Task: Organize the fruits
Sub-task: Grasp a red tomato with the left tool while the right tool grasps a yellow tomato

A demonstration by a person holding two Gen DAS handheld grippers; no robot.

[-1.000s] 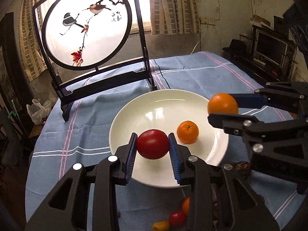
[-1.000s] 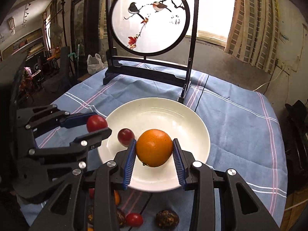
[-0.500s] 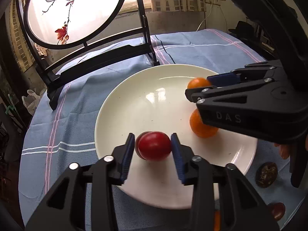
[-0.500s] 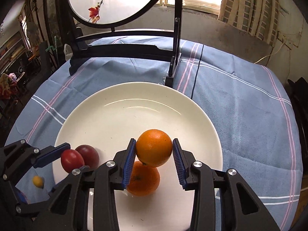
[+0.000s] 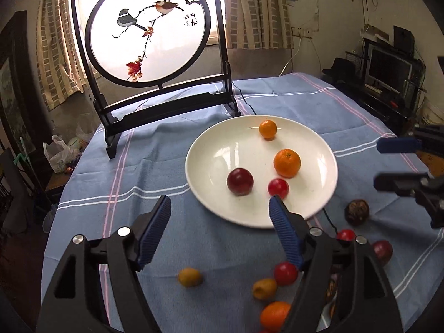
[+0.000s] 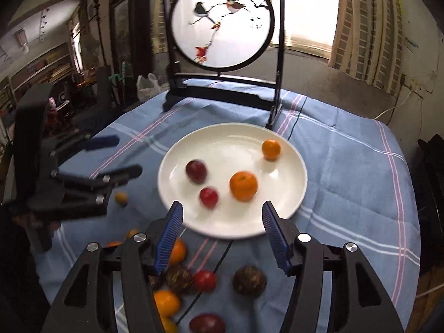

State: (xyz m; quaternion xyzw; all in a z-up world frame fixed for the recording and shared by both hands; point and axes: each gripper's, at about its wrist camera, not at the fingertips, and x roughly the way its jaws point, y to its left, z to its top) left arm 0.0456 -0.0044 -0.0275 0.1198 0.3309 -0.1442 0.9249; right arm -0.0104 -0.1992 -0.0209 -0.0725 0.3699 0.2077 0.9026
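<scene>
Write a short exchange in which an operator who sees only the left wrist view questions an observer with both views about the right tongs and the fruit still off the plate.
Operator: I see only the tips of the right tongs. Are they holding anything?
Observer: No. The right wrist view shows both blue pads well apart. The jaws have just been opening, and nothing is between them.
Operator: How many brown ones lie off the plate? I see one clearly.
Observer: At least two on the cloth: a brown fruit right of a red fruit, and another brown fruit left of it.
</scene>
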